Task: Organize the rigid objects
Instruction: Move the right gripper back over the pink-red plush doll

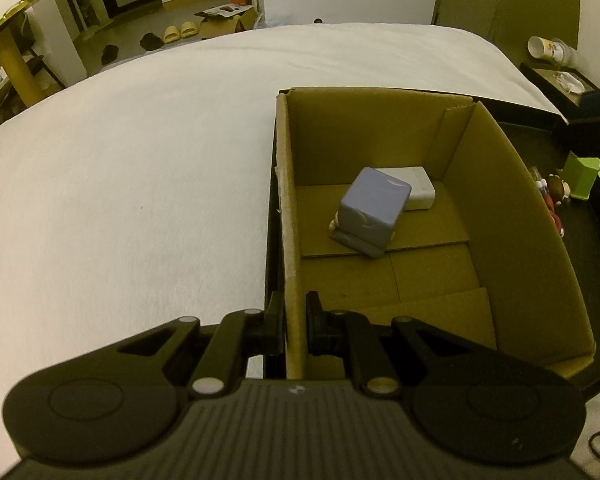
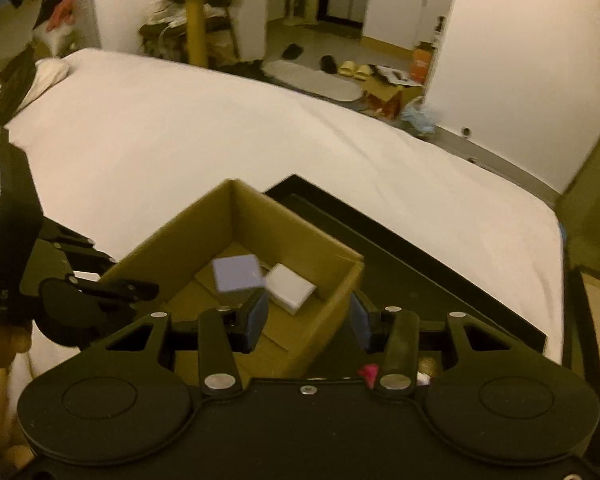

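An open cardboard box (image 1: pixel 496 216) stands on a black tray (image 1: pixel 588 264) on a white bed. Inside lie a blue-grey cube-shaped object (image 1: pixel 372 210) and a flat white block (image 1: pixel 418 192). My left gripper (image 1: pixel 294 322) is shut on the box's left wall near its near corner. In the right wrist view the box (image 2: pixel 300 232) sits below, with the blue cube (image 2: pixel 236 272) and white block (image 2: pixel 292 288) in it. My right gripper (image 2: pixel 308 318) is open and empty above the box's right wall. The left gripper (image 2: pixel 100 292) shows at the box's left side.
A green box (image 1: pixel 580 178) and small figurines (image 1: pixel 554 192) lie on the tray right of the cardboard box. A pink object (image 2: pixel 369 372) shows under my right gripper. The white bed (image 1: pixel 140 180) spreads to the left. A nightstand with a cup (image 1: pixel 548 50) stands at far right.
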